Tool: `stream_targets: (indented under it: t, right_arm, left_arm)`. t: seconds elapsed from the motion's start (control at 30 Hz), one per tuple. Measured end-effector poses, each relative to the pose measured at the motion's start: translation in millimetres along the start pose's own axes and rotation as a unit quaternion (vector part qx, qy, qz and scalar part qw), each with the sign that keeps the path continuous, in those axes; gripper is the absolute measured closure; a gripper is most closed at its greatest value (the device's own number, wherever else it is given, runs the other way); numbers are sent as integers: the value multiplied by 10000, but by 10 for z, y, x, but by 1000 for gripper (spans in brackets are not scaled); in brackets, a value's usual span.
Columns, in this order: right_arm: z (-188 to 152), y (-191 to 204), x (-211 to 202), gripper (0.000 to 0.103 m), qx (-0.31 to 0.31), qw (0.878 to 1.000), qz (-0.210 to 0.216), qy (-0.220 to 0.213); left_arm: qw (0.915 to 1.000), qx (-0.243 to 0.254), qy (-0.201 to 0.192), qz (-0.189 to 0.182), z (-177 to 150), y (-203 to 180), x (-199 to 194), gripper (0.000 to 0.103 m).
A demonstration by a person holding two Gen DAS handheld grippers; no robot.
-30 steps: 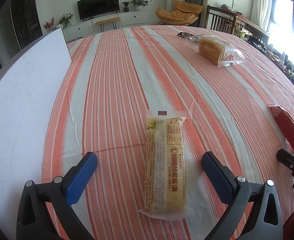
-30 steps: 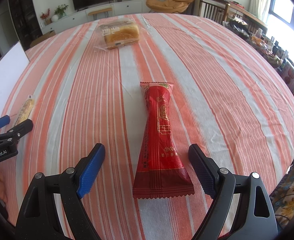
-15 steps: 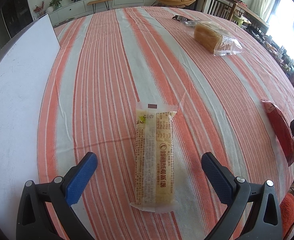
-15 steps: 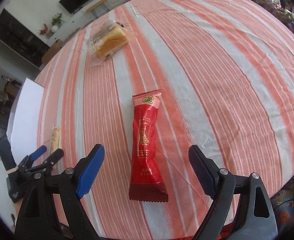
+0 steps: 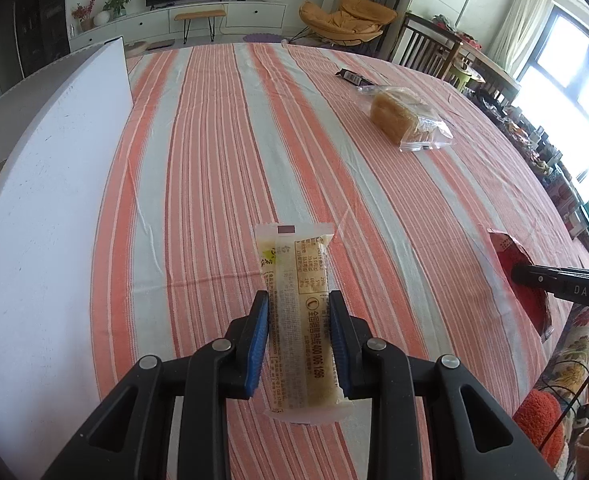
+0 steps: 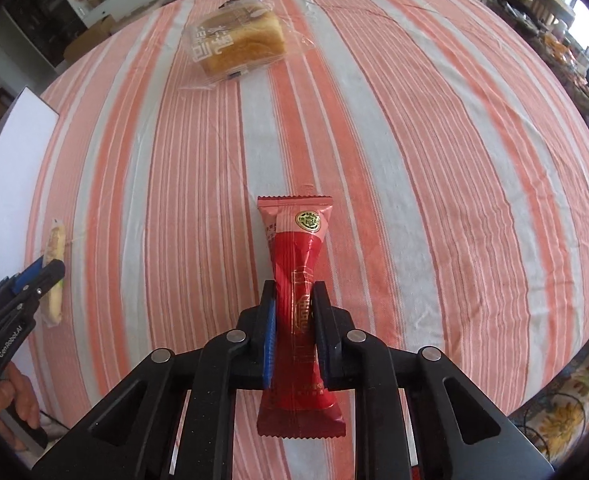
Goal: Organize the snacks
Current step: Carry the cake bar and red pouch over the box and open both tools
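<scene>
A long yellow snack packet lies lengthwise on the striped tablecloth. My left gripper has its jaws closing on the packet's middle, and the blue pads touch both long sides. A red snack packet sits pinched at its waist in my right gripper, which is shut on it. The right wrist view also shows the left gripper on the yellow packet at far left. In the left wrist view, the red packet shows at the right edge.
A bagged bread loaf lies farther out on the table, with a small dark wrapper beyond it. A white board runs along the table's left side. A hand holds the left gripper's handle. Chairs stand past the far edge.
Both grippers stood wide open around their packets; now each has closed onto its packet. Both cameras have risen slightly and tilted, showing more of the room.
</scene>
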State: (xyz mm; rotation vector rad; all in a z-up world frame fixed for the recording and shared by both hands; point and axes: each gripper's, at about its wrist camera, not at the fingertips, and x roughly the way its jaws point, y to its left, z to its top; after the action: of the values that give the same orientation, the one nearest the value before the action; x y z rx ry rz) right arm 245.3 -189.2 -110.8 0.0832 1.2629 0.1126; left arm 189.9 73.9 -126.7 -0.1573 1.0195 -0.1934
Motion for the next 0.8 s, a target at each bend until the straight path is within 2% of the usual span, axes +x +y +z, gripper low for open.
stream_targets:
  t: [0.13, 0.27, 0.37, 0.5, 0.6, 0.7, 0.8]
  right_arm:
    - [-267, -19, -335, 86, 41, 9983, 422, -397]
    - [-516, -48, -354, 87, 226, 9976, 578, -315]
    - [-554, 106, -434, 88, 296, 9943, 985, -299]
    - [-501, 643, -747, 88, -186, 9859, 1555, -591]
    - [-440, 1175, -1014, 88, -623, 9741, 2020, -806]
    - [-396, 1724, -1260, 88, -1053, 9583, 2479, -957]
    - [-417, 2281, -1459, 88, -1461, 9388, 2957, -996]
  left_arm:
    - [9985, -147, -191, -493, -125, -34, -335, 75]
    - [9959, -113, -326, -840, -250, -114, -651, 75]
    - [9921, -211, -454, -1149, -308, -110, -951, 75]
    - [9866, -424, -761, -1382, -315, 45, -1459, 75]
    - [9805, -663, -1070, -1512, -336, 264, -1875, 75]
    - [9765, -941, -1347, -1397, -367, 587, -2255, 75]
    - [9735, -1234, -1613, -1051, -438, 960, -2582, 75]
